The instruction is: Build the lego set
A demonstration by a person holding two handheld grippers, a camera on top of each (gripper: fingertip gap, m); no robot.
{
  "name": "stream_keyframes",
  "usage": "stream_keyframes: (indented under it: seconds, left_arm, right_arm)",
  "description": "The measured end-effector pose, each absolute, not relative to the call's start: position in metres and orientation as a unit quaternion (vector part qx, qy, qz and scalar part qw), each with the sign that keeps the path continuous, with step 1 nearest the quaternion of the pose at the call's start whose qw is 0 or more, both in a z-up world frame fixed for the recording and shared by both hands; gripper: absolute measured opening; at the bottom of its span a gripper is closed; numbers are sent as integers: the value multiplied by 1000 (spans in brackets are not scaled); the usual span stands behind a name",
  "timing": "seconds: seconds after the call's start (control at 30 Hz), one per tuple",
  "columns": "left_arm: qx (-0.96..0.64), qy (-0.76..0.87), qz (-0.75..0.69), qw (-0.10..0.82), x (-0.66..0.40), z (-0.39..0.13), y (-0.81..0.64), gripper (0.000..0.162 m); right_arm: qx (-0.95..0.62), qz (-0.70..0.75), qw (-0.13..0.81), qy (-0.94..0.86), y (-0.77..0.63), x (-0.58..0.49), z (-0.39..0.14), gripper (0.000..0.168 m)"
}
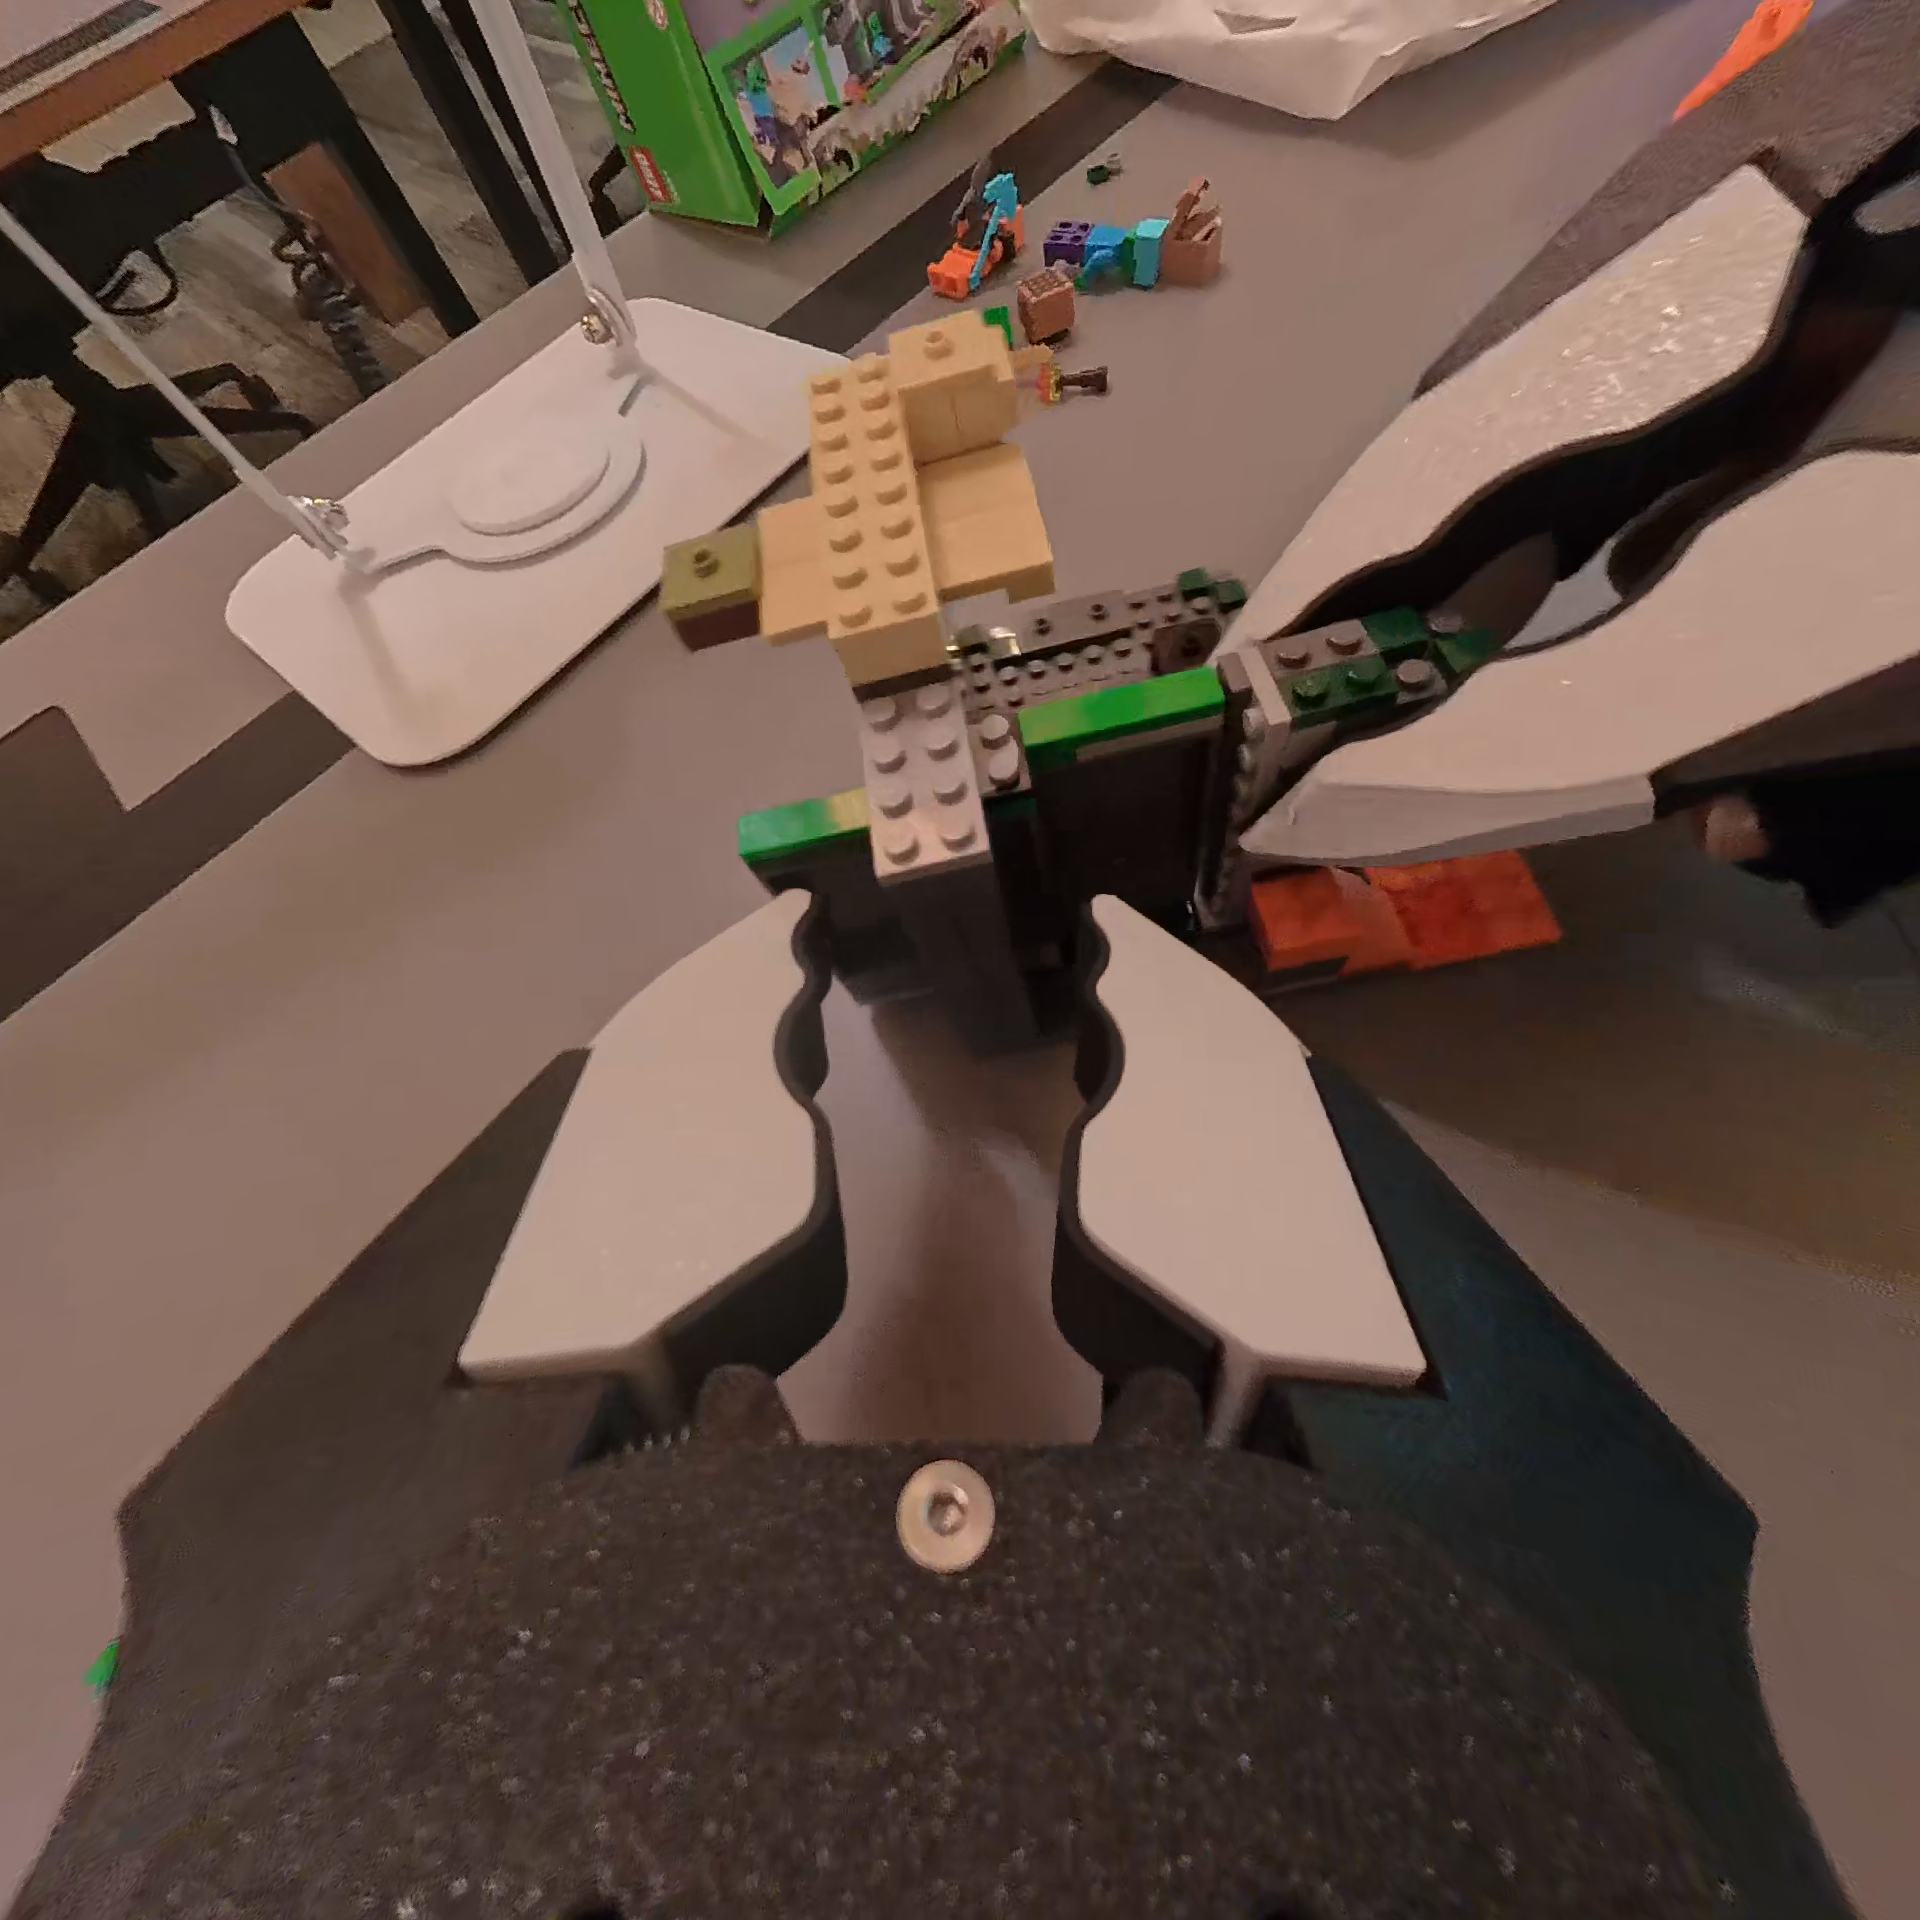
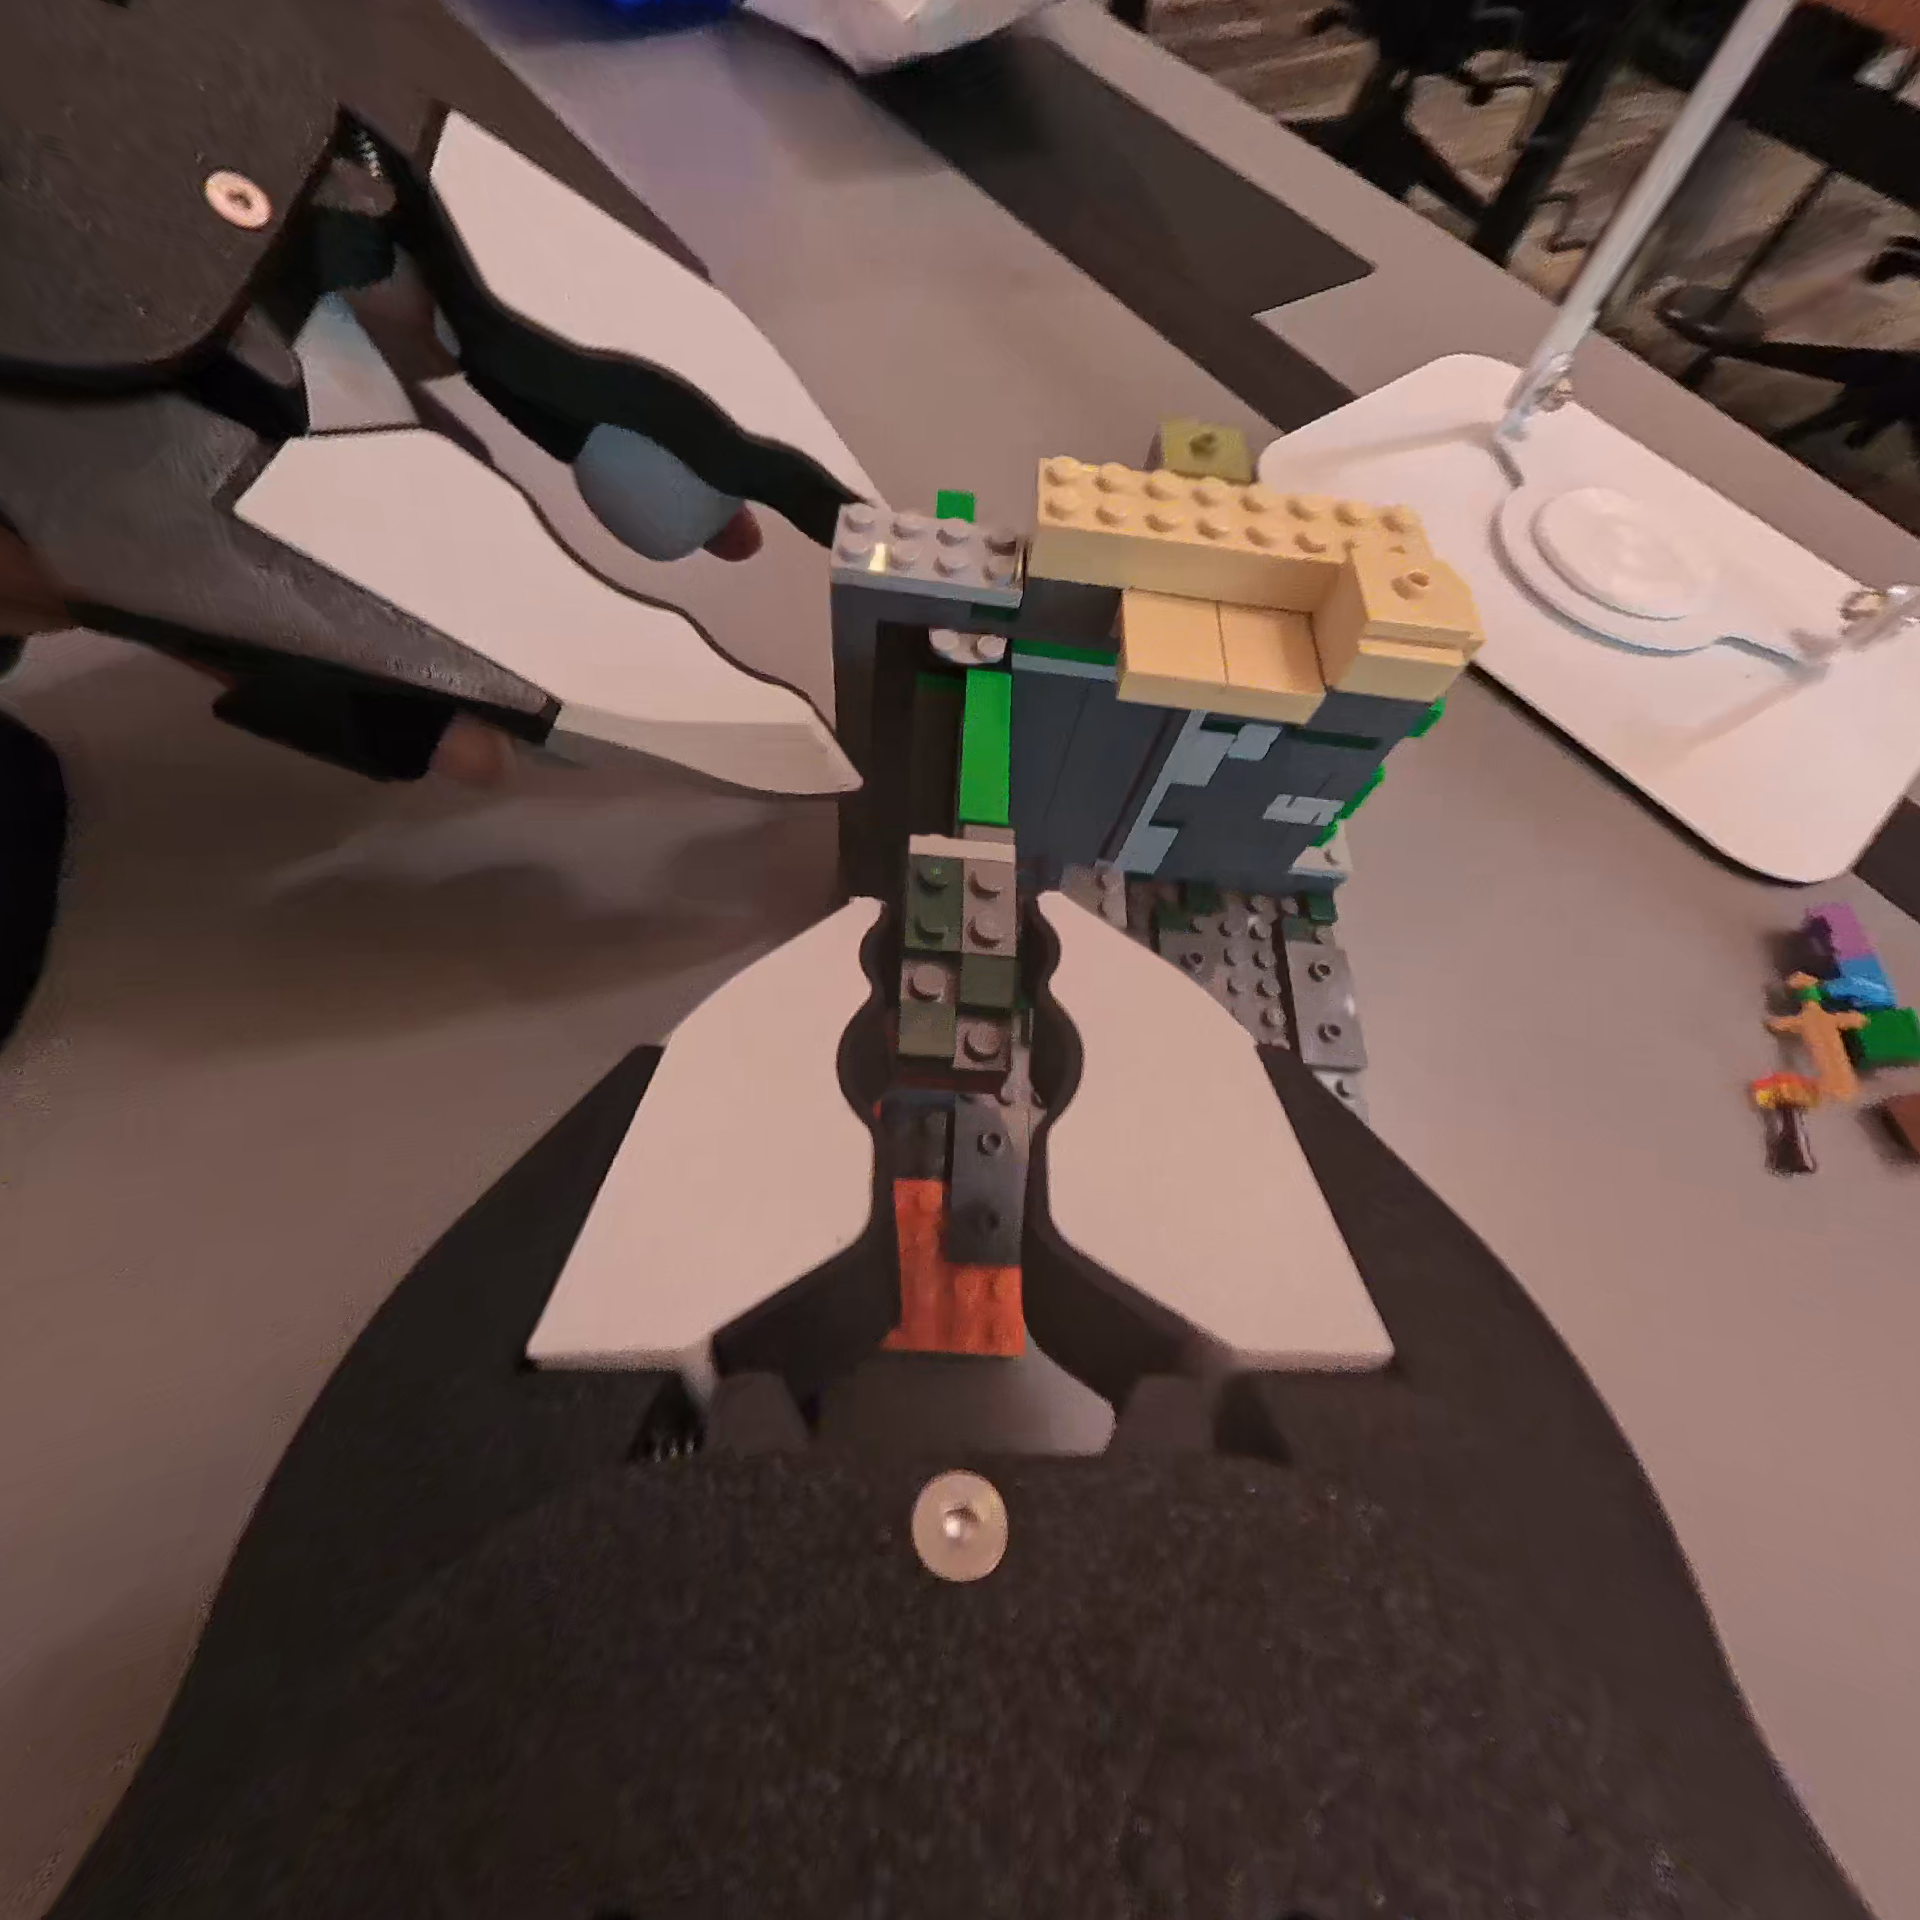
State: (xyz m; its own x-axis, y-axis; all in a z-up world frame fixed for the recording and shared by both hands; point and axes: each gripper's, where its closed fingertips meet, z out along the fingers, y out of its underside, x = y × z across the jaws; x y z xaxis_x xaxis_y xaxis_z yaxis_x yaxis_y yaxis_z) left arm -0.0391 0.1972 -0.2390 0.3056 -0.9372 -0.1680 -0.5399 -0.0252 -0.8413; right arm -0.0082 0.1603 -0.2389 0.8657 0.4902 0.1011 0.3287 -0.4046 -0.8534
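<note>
A lego build (image 1: 1101, 821) of dark grey walls, green strips and a tan brick top (image 1: 883, 520) stands on the grey table. My left gripper (image 1: 951, 925) is shut on the build's dark near wall, one finger on each side. My right gripper (image 1: 1236, 738) comes in from the right and is shut on a grey and dark green studded section (image 1: 1340, 665) at the build's side. In the right wrist view that section (image 2: 956, 956) sits between my right gripper's (image 2: 956, 914) fingers, above an orange plate (image 2: 956, 1288). The left gripper (image 2: 847, 644) flanks the build's (image 2: 1091, 748) left edge.
A white stand base (image 1: 499, 540) with thin rods lies left of the build, and shows at the right in the right wrist view (image 2: 1621, 623). Loose lego pieces (image 1: 1081, 260) and a green box (image 1: 748, 104) lie behind. More small pieces (image 2: 1839, 1018) lie at the right. Left tips and right tips are each some 25 cm from the white stand base (image 1: 499, 540). Seen from the right wrist view (image 2: 1525, 527) as well.
</note>
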Motion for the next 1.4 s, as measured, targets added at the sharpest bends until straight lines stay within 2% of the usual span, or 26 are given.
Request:
stream_keyframes:
  seconds: [0.17,0.53,0.7,0.8,0.87,1.0,1.17,1.4]
  left_arm:
    - [-672,557,-194,448,-31,-250,207,23]
    - [-700,521,-173,457,-21,-250,236,22]
    - [-692,519,-173,471,-24,-246,235,28]
    - [-691,502,-203,480,-35,-230,224,31]
    - [-690,483,-249,478,-42,-216,206,26]
    - [-669,459,-283,511,-59,-193,172,0]
    - [-687,448,-273,502,-63,-200,138,0]
    - [-731,446,-219,467,-62,-235,131,0]
  right_arm:
    - [-822,121,481,-280,174,0,-240,22]
    - [-820,158,479,-269,199,10,-237,22]
    - [-798,199,528,-213,186,24,-202,41]
    - [-785,160,568,-190,164,44,-179,41]
    - [-781,139,585,-169,143,52,-171,39]
    - [-803,108,571,-131,106,49,-184,28]
    - [-845,80,519,-100,92,32,-221,2]
    - [-863,69,493,-80,93,13,-244,0]
